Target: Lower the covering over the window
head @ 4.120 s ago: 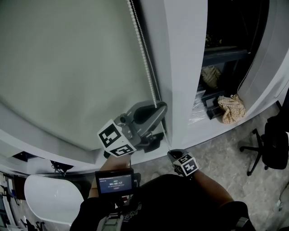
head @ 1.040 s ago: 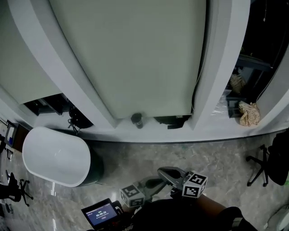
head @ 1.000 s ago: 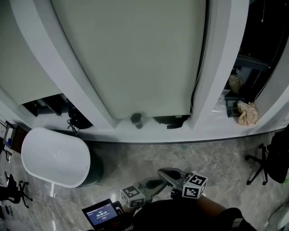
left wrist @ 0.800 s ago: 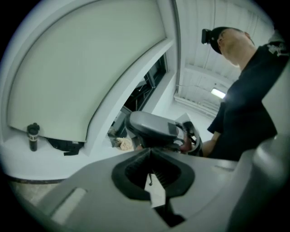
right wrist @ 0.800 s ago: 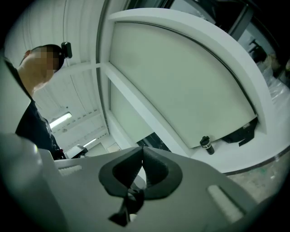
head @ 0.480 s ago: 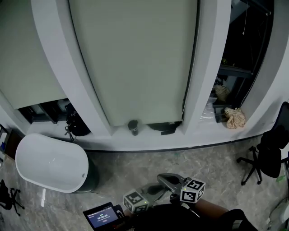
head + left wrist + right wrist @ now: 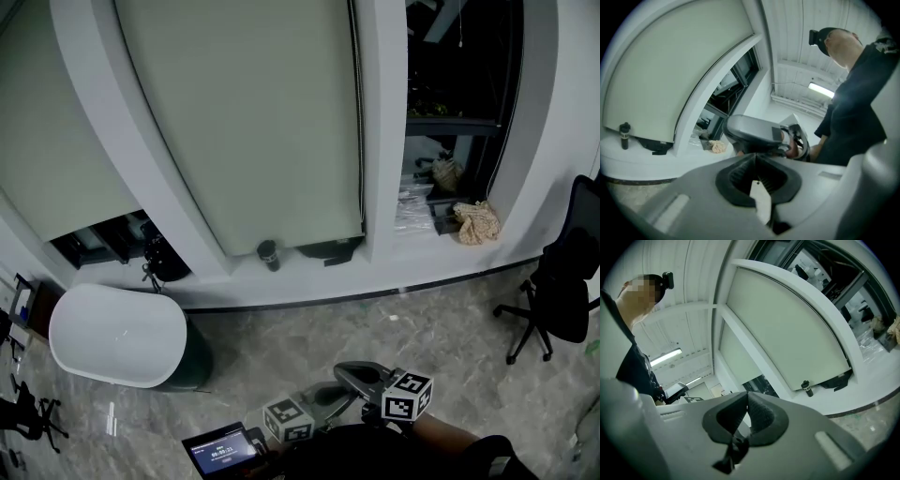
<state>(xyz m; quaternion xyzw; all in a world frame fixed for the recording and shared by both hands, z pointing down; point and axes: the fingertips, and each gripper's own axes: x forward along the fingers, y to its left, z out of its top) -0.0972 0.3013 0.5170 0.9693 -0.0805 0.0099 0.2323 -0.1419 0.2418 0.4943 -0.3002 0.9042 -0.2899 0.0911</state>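
Since four seconds back:
- Both claws were up at the bead cord [image 7: 359, 131], hard against the window. They now sit low by the person's body, well apart from the cord.
- The view has pulled back onto grey stone floor [image 7: 375, 323], and the whole blind [image 7: 244, 122] is in frame.
- Over the last second the blind has slid left in the head view, and the dark uncovered window [image 7: 459, 84] to the right takes up more of the frame.

Claws:
- Left claw [image 7: 757, 157]: jaws together, nothing between them.
- Right claw [image 7: 746, 397]: jaws together, empty.

Blind:
- Pale grey-green, flat and smooth, set between two white frame posts.
- The cord runs down its right edge.
- Its bottom edge hangs just above the white sill [image 7: 309, 281].
- A dark bottle [image 7: 269, 255] stands on the sill at the blind's foot.
- A dark flat object [image 7: 337, 251], which I cannot identify, lies just right of the bottle.
- The neighbouring blind [image 7: 56, 159] to the left stops higher, with a dark gap beneath it.

A crumpled cloth [image 7: 476, 222] lies on the sill below the uncovered window.
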